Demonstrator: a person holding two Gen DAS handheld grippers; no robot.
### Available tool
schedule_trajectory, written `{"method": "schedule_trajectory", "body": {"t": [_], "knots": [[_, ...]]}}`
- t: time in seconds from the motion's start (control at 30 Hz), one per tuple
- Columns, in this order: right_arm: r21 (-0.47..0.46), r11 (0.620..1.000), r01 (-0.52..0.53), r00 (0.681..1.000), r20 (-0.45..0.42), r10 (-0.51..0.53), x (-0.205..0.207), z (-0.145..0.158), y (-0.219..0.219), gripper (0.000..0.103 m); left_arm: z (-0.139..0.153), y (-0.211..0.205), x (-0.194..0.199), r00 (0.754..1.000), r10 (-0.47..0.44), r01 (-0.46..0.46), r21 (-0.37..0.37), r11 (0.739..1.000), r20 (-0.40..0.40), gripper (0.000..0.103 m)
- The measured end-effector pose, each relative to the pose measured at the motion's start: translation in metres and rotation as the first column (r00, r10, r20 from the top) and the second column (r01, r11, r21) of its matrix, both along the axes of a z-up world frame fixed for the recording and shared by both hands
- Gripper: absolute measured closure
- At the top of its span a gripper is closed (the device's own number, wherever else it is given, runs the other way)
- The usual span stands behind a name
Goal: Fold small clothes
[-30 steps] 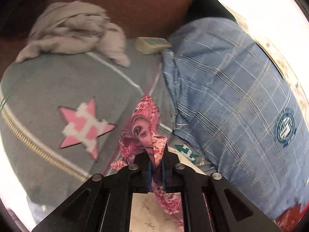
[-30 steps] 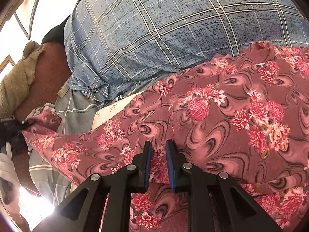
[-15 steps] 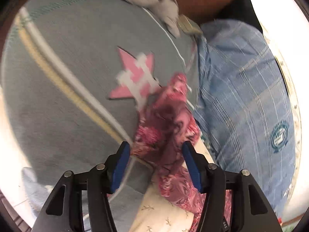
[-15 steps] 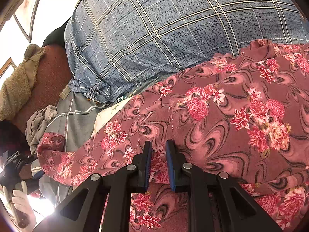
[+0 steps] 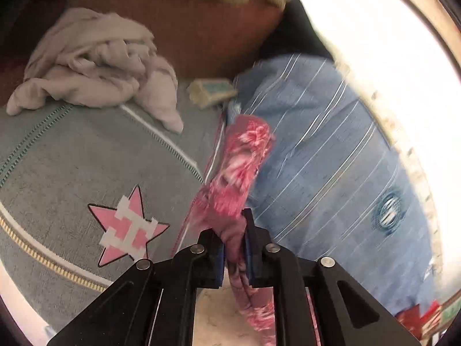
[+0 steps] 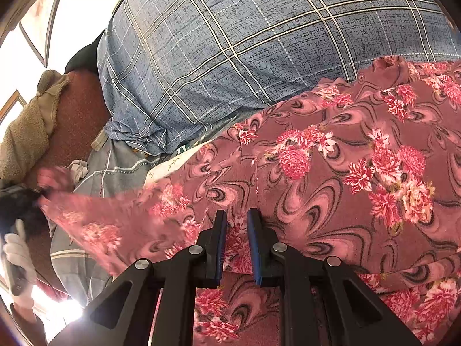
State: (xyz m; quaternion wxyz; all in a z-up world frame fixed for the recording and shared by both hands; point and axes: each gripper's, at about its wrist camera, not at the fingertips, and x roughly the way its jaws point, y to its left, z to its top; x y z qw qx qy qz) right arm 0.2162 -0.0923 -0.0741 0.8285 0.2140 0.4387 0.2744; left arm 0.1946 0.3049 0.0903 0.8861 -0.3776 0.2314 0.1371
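Blue plaid cushion (image 6: 259, 43), unreadable logo

floral cloth (image 6: 331, 173) lies before checked pillow (image 6: 259, 43); star blanket (image 5: 72, 173) left of pillow, crumpled garment (image 5: 95, 66) behind blanket.

Domestic interior, probably a bedroom or sitting room. Evidence: a blue plaid pillow (image 6: 259, 43), a grey star-patterned blanket (image 5: 72, 173), crumpled laundry (image 5: 95, 63) on a brown upholstered seat (image 5: 201, 28), and a bright framed window (image 6: 34, 28).
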Motion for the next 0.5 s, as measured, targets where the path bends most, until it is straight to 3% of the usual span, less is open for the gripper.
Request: {"method": "schedule_trajectory", "body": {"t": [0.03, 0.1, 0.13, 0.17, 0.27, 0.3, 0.37, 0.43, 0.5], "knots": [[0.003, 1.0, 0.001, 1.0, -0.001, -0.001, 0.0, 0.0, -0.001, 0.086, -0.006, 0.001, -0.004, 1.0, 0.014, -0.014, 0.003, 1.0, -0.016, 0.087], [0.004, 1.0, 0.0, 1.0, -0.001, 0.0, 0.0, 0.0, -0.001, 0.086, -0.036, 0.006, -0.004, 0.991, 0.052, -0.052, 0.003, 0.999, -0.123, 0.079], [0.004, 1.0, 0.0, 1.0, -0.001, 0.0, 0.0, 0.0, -0.001, 0.086, -0.05, 0.008, -0.007, 0.985, 0.058, -0.062, -0.021, 0.998, -0.163, 0.078], [0.004, 1.0, 0.0, 1.0, -0.001, 0.0, 0.0, 0.0, -0.001, 0.086, -0.072, 0.014, -0.009, 0.981, 0.037, -0.057, -0.102, 0.993, -0.189, 0.078], [0.006, 1.0, 0.0, 1.0, -0.003, 0.0, 0.0, -0.001, -0.001, 0.086, -0.101, 0.025, -0.015, 0.983, 0.015, -0.067, -0.284, 0.957, -0.181, 0.069], [0.005, 1.0, 0.0, 1.0, -0.003, 0.0, 0.0, 0.0, -0.001, 0.086, -0.104, 0.026, -0.016, 0.987, 0.012, -0.06, -0.302, 0.951, -0.158, 0.069], [0.002, 1.0, -0.001, 1.0, -0.005, 0.001, 0.001, 0.0, -0.001, 0.086, -0.1, 0.024, -0.011, 0.987, 0.0, -0.044, -0.279, 0.959, -0.159, 0.058], [-0.001, 1.0, -0.002, 1.0, -0.011, 0.002, 0.002, 0.0, 0.0, 0.086, -0.093, 0.018, -0.002, 0.981, 0.001, -0.048, -0.238, 0.97, -0.192, 0.063], [-0.01, 1.0, -0.01, 0.999, -0.033, 0.01, 0.005, 0.002, 0.001, 0.086, -0.084, 0.007, 0.006, 0.981, -0.043, 0.004, -0.205, 0.979, -0.19, 0.094]]}}
